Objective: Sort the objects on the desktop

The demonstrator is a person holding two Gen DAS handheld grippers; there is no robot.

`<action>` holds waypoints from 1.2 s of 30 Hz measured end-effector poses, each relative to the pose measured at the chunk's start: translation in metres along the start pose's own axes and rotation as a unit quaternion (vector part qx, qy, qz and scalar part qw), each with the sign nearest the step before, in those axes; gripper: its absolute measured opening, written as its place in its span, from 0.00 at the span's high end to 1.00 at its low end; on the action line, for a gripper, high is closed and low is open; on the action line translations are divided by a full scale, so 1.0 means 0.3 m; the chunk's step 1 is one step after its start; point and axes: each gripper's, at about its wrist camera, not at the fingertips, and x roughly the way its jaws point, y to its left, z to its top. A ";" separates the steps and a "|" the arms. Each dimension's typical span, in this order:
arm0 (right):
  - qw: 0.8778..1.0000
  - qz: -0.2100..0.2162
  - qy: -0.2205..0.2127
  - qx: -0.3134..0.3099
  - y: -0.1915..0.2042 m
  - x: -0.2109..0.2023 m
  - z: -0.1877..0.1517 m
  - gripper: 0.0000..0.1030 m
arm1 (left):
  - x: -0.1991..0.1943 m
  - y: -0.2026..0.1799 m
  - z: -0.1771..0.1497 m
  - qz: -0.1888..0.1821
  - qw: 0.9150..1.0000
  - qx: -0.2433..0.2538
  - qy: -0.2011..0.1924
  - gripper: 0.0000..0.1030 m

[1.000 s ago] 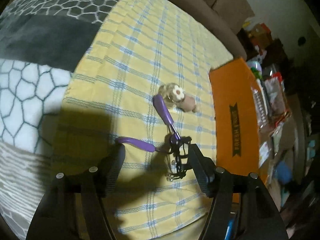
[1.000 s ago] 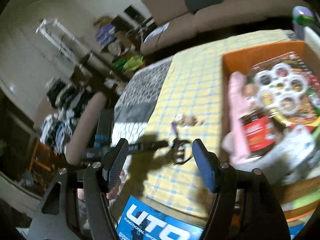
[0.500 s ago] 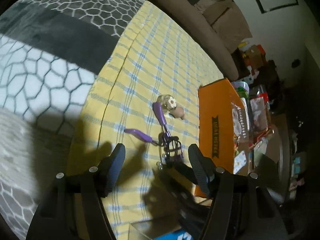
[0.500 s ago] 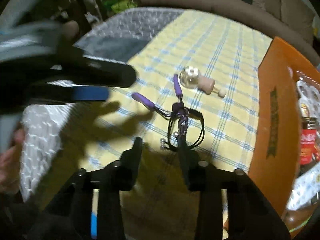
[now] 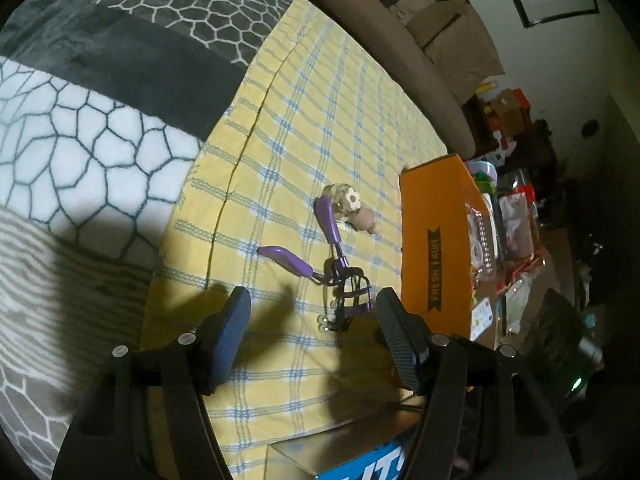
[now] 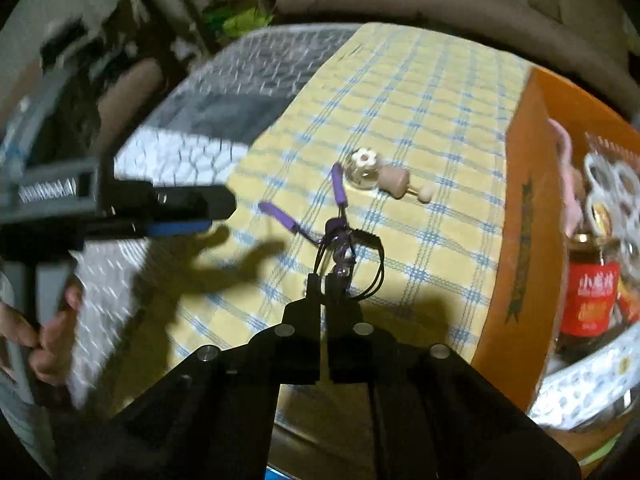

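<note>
We are sorting a desktop covered by a yellow plaid tablecloth [image 5: 328, 128] lying over a grey patterned blanket [image 5: 92, 120]. Along the cloth's right edge an orange fruit box [image 5: 436, 240] is already holding several things: a red-labelled jar [image 6: 592, 292], a white ring-shaped tray [image 6: 612, 184] and other packets we cannot make out. So part of the sorting is looking done, by our judgement.

Two items are left out on the cloth, near the box's long side: a purple eyelash curler [image 5: 332, 268] and, just beyond its handle, touching or nearly so, a small round bottle with a flower and a wooden stopper [image 6: 380, 176].

We are judging the curler to be the item in hand now. The right gripper [image 6: 326, 280] is closing narrow on the curler's metal head, fingers nearly together with the frame pinched between them; the curler is looking as if resting on the cloth, not lifted. The left gripper [image 5: 312, 312] is hovering wide apart, holding nothing, its fingers to either side of the curler's head without touching it.
</note>
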 end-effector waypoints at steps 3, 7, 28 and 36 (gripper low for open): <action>1.000 0.003 0.028 -0.013 0.043 0.060 0.008 0.89 | -0.007 -0.001 0.008 -0.006 1.000 -0.001 -0.002 0.35; 0.999 -0.011 0.049 -0.021 0.051 0.133 0.017 0.79 | -0.010 0.013 0.014 -0.009 1.000 -0.007 0.000 0.35; 0.956 0.222 -0.113 0.157 -0.203 -0.240 -0.010 0.93 | -0.091 -0.126 0.003 0.063 0.991 0.098 -0.064 0.35; 0.958 0.211 -0.127 0.147 -0.211 -0.341 -0.036 0.93 | -0.094 -0.189 -0.024 0.107 0.981 0.143 -0.077 0.35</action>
